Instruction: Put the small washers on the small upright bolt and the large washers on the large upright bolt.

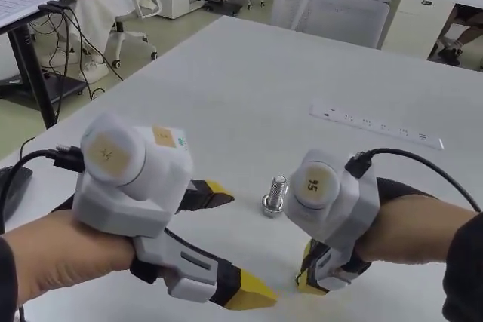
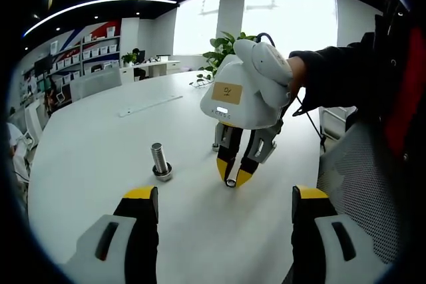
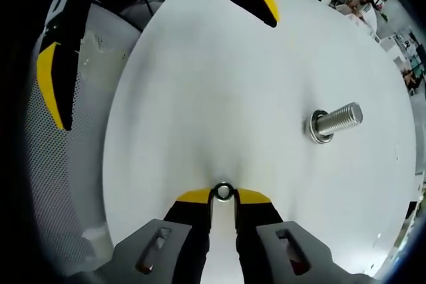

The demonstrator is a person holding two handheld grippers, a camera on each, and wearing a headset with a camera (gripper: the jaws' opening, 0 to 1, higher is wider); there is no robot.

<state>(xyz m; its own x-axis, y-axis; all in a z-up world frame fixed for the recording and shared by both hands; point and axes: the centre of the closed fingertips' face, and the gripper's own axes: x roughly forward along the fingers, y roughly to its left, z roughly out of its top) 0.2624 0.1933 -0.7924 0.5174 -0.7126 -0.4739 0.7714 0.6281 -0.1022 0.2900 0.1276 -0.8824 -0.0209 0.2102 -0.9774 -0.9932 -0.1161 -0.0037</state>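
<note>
Two grippers are at work over a wide white tabletop that fills the middle of the head view. At the lower left of that frame is the left gripper, its fingers spread wide with nothing between them. At the lower right the right gripper points steeply down, its yellow tips right at the tabletop; whether they touch it I cannot tell. Its fingers are pinched together on a washer, a small metal ring caught at the very tips, bottom centre of the right gripper view. The left gripper view has the same ring at those tips, centre of the frame.

Over at the right of the head view a power strip lies flat, well apart from both grippers.

The bolt stands upright on the tabletop at lower centre, between the two grippers and just beside the right one's body. Its threaded shank points up, with a wider collar at its base. The washer is near the bolt but clear of it, off to its side.
</note>
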